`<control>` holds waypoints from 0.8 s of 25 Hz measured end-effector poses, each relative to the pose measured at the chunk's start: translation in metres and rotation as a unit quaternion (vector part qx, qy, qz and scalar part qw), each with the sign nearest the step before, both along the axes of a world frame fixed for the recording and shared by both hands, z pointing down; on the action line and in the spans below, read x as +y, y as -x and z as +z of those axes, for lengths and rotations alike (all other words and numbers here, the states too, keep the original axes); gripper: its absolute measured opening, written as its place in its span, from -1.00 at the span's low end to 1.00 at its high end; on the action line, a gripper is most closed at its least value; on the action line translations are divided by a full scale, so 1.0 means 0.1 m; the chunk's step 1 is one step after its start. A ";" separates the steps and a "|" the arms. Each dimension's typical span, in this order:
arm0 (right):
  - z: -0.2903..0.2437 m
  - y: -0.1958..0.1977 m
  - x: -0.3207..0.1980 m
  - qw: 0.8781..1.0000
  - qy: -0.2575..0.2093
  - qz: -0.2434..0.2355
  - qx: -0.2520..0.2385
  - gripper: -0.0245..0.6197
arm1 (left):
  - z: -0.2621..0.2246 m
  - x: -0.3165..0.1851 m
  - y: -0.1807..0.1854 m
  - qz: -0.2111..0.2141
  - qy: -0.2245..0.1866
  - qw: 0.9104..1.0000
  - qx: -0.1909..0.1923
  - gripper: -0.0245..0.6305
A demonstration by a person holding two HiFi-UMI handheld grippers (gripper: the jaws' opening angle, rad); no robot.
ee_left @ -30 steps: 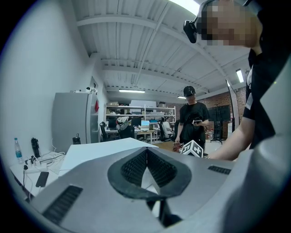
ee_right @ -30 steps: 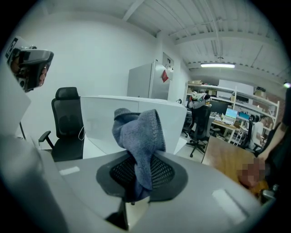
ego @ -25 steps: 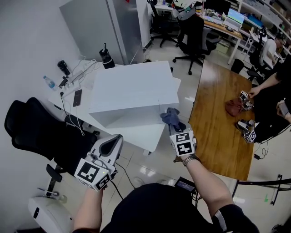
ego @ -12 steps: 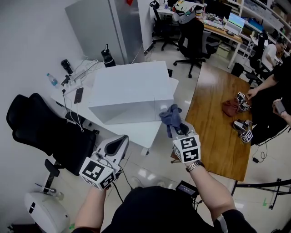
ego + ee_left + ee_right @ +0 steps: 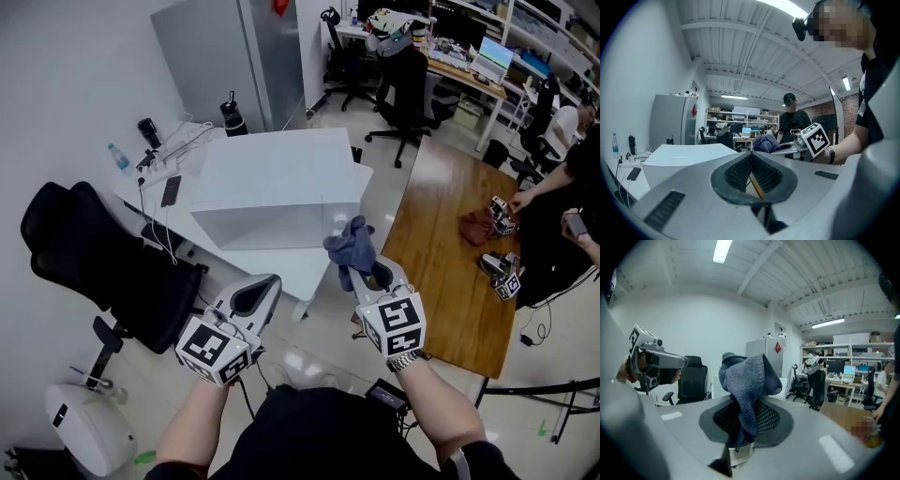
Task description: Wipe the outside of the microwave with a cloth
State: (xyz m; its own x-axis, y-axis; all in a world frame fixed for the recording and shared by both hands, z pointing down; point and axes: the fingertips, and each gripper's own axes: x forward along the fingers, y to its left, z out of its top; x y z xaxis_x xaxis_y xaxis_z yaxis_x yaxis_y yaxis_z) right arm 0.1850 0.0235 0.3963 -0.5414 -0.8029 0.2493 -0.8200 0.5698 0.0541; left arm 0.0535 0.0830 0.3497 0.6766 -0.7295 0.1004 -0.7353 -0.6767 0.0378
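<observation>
While your right tool (image 5: pixel 373 274) pinches the blue cloth (image 5: pixel 348 247) near the near right corner of the microwave (image 5: pixel 277 178) | left tool (image 5: pixel 265 289) closed, empty | press a flat fold against its front, wipe in overlapping strokes.

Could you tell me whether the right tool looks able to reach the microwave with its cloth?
Probably yes: the right tool, shut on the cloth, is close to the microwave, with nothing visible between them.

No words, brands or numbers can be read. The cubes on the left tool (image 5: pixel 269 285) and right tool (image 5: pixel 374 273) bear only black-and-white square patterns; the red sticker (image 5: pixel 281 7) on the fridge (image 5: pixel 214 56) is illegible.
</observation>
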 end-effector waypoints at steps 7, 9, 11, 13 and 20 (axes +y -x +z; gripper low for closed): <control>-0.20 0.13 0.17 0.999 -0.017 -0.023 -0.015 -0.73 | -0.08 0.04 -0.06 0.000 -0.012 1.000 -0.001 -0.91; -0.24 0.16 0.20 0.999 -0.020 -0.028 -0.016 -0.73 | -0.10 0.05 -0.06 0.001 -0.017 1.000 -0.003 -0.91; -0.27 0.20 0.23 0.999 -0.023 -0.035 -0.018 -0.73 | -0.10 0.05 -0.05 -0.003 -0.018 1.000 -0.002 -0.91; -0.32 0.24 0.26 0.999 -0.027 -0.042 -0.020 -0.73 | -0.12 0.04 -0.04 -0.007 -0.018 1.000 0.001 -0.91; -0.41 0.32 0.33 0.998 -0.032 -0.056 -0.021 -0.73 | -0.15 0.05 0.00 -0.014 -0.025 1.000 0.000 -0.91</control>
